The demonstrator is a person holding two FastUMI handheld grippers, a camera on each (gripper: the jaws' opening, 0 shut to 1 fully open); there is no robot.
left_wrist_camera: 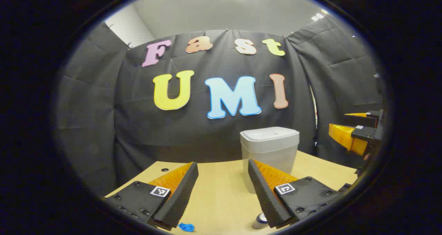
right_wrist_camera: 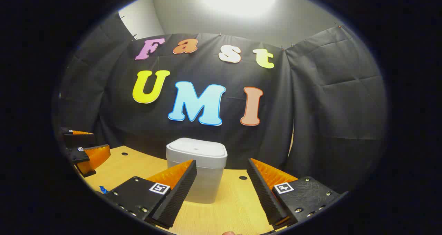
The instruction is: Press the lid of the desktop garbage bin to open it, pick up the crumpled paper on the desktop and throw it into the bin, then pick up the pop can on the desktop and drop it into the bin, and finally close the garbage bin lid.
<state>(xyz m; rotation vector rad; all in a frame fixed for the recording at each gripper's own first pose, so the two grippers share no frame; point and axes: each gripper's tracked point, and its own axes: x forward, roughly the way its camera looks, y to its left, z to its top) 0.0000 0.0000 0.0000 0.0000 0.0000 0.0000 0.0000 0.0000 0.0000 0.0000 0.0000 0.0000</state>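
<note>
The grey-white desktop bin (left_wrist_camera: 269, 148) stands with its lid down at the back of the wooden table, ahead and slightly right of my left gripper (left_wrist_camera: 222, 164), which is open and holds nothing. A blue crumpled paper (left_wrist_camera: 186, 227) lies close below its left finger. The top of a pop can (left_wrist_camera: 259, 221) peeks out by its right finger, mostly hidden. In the right gripper view the bin (right_wrist_camera: 197, 166) sits just ahead of my right gripper (right_wrist_camera: 221, 161), also open with nothing between its fingers. The blue paper (right_wrist_camera: 102, 189) shows at the left.
The other gripper (left_wrist_camera: 337, 121) hovers open at the far right of the left gripper view; the left gripper (right_wrist_camera: 101, 140) hovers open at the left of the right gripper view. The table (right_wrist_camera: 228, 207) has small round holes (right_wrist_camera: 243, 177) near its back edge.
</note>
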